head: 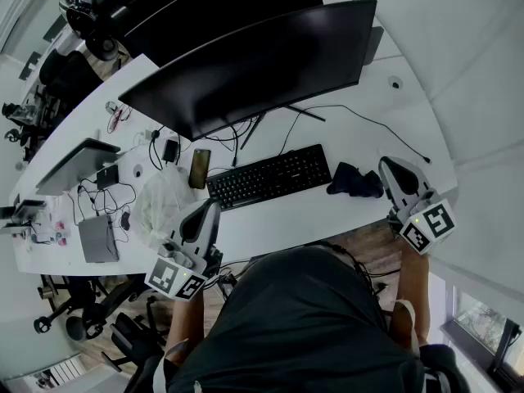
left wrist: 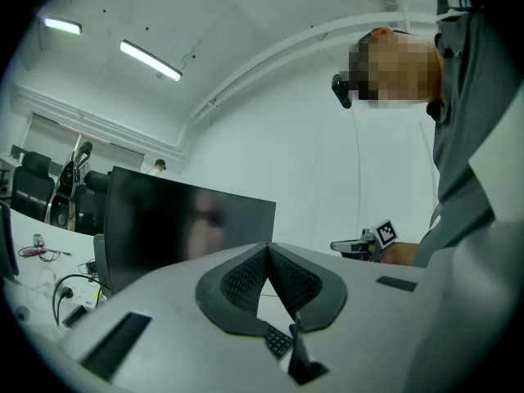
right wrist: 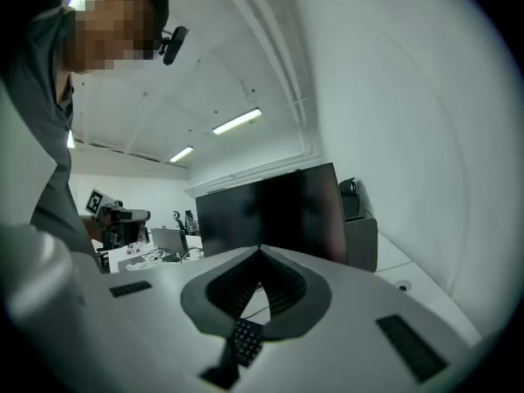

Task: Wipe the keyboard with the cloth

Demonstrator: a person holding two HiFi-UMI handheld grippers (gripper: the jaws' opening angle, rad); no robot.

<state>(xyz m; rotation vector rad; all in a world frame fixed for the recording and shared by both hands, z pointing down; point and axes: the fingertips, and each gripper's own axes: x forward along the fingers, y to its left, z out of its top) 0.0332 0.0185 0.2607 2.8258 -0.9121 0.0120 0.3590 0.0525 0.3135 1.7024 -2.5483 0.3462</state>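
In the head view a black keyboard [head: 270, 176] lies on the white desk [head: 327, 215] in front of the monitor. A crumpled dark cloth [head: 354, 181] rests on the desk just right of the keyboard, with nothing holding it. My right gripper [head: 389, 164] hovers right beside the cloth, jaws shut and empty. My left gripper [head: 211, 207] sits near the desk's front edge, left of the keyboard, also shut and empty. In each gripper view the jaws meet at the tip, left gripper [left wrist: 267, 246], right gripper [right wrist: 260, 249], and a bit of keyboard [left wrist: 278, 342] [right wrist: 246, 341] shows below them.
A wide dark monitor [head: 254, 64] stands behind the keyboard, its cables trailing over the desk. A phone [head: 199, 168], a clear plastic bag [head: 160, 199], a grey box [head: 98, 237] and a laptop [head: 78, 164] crowd the left side. Office chairs stand at far left.
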